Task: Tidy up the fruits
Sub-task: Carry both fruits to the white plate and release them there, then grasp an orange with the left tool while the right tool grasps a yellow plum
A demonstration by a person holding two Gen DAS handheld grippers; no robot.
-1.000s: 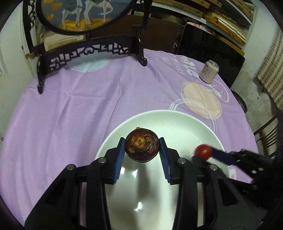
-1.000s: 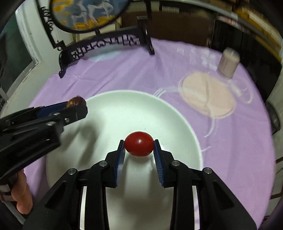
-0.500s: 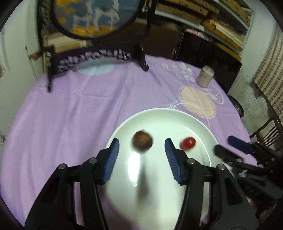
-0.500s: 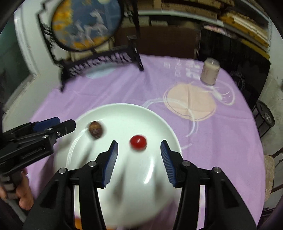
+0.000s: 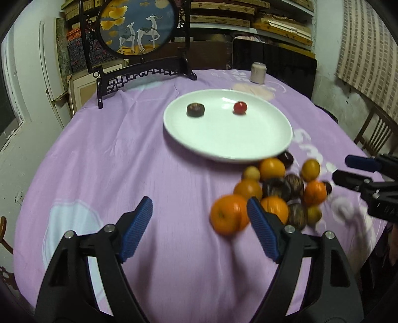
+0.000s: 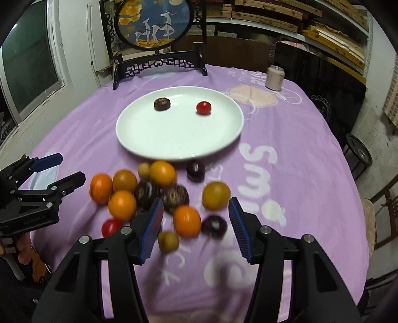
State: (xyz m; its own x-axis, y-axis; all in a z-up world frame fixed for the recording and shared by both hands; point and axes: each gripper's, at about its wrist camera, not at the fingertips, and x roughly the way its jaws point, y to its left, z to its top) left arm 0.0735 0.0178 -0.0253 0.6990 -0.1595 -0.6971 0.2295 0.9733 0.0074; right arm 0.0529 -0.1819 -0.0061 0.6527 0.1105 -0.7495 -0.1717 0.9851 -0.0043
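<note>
A white plate (image 5: 223, 144) (image 6: 174, 139) on the purple cloth holds a dark brown fruit (image 5: 195, 109) (image 6: 162, 103) and a red cherry tomato (image 5: 240, 107) (image 6: 203, 107). Near the plate's front edge lies a pile of oranges (image 5: 228, 213) (image 6: 187, 220), dark fruits (image 6: 174, 195) and small yellow fruits (image 6: 168, 240). My left gripper (image 5: 199, 223) is open and empty, just left of the pile, and shows in the right wrist view (image 6: 61, 169). My right gripper (image 6: 196, 223) is open and empty over the pile's near side, and shows in the left wrist view (image 5: 348, 169).
A black carved stand with a round deer painting (image 5: 139, 27) (image 6: 159, 22) stands at the table's far edge. A pale can (image 5: 258, 72) (image 6: 274, 77) stands at the far right. A second red tomato (image 6: 111, 227) lies at the pile's left. A chair (image 5: 373, 134) is at right.
Both grippers opened, leaving the dark fruit and the tomato on the plate, then pulled back and up toward the near side; the fruit pile came into view.
</note>
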